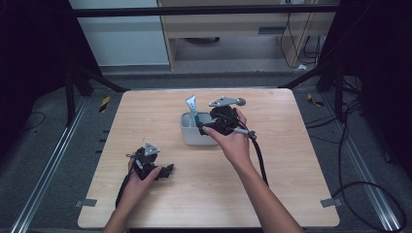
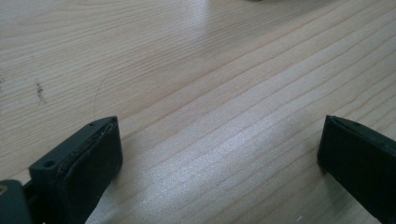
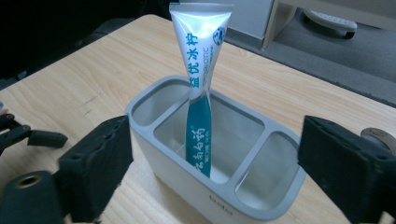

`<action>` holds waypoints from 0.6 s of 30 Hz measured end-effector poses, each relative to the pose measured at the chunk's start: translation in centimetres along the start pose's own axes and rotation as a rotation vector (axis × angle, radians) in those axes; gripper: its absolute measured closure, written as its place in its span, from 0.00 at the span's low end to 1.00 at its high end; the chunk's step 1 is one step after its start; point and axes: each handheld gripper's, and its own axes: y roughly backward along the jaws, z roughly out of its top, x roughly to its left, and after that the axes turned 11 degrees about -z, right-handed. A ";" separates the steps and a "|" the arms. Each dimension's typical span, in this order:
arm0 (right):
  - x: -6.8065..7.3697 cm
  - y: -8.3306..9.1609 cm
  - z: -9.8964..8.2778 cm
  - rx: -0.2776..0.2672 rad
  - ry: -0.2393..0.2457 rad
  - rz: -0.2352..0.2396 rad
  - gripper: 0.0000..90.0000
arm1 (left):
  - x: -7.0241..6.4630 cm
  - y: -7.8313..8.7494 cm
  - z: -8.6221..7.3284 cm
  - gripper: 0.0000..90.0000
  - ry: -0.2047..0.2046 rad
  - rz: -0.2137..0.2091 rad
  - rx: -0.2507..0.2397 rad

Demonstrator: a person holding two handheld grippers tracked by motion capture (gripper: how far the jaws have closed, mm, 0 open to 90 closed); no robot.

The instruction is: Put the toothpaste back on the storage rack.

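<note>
A white and teal toothpaste tube (image 3: 200, 93) stands cap down in the middle compartment of a pale grey three-compartment holder (image 3: 210, 205). In the high view the holder (image 1: 190, 136) sits at the table's centre with the tube (image 1: 193, 108) sticking up from it. My right gripper (image 3: 215, 140) is open, its jaws level with the holder's near wall and wider apart than the holder, touching nothing. From above, the right gripper (image 1: 210, 126) is at the holder's right side. My left gripper (image 2: 219, 126) is open over bare wood, low near the front left (image 1: 166, 170).
The wooden table (image 1: 272, 194) has bare room around the holder. The holder's two side compartments (image 3: 261, 172) look empty. Black frame struts (image 1: 97, 77) stand at the far corners. Cables (image 1: 359, 189) lie on the floor at the right.
</note>
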 end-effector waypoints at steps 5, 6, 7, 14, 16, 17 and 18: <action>-0.2 0.8 -0.3 0.030 0.042 -0.021 0.07 | 0.0 0.0 0.0 0.00 0.000 0.000 0.000; -0.4 1.0 -0.4 0.026 0.040 -0.019 0.07 | 0.0 0.0 0.0 0.00 0.000 0.000 0.000; -0.6 1.3 -0.5 0.022 0.034 -0.017 0.07 | 0.0 0.0 0.0 0.00 0.000 0.000 0.000; -2.4 2.5 -1.8 0.023 0.034 -0.045 0.08 | 0.0 0.0 0.0 0.00 0.000 0.000 0.000; -2.9 2.8 -2.3 0.026 0.034 -0.057 0.08 | 0.0 0.0 0.0 0.00 0.000 0.000 0.000; -3.2 3.0 -2.5 0.028 0.037 -0.063 0.09 | 0.0 0.0 0.0 0.00 0.000 0.000 0.000; -3.5 3.1 -2.8 0.034 0.037 -0.070 0.09 | 0.0 0.0 0.0 0.00 0.000 0.001 0.000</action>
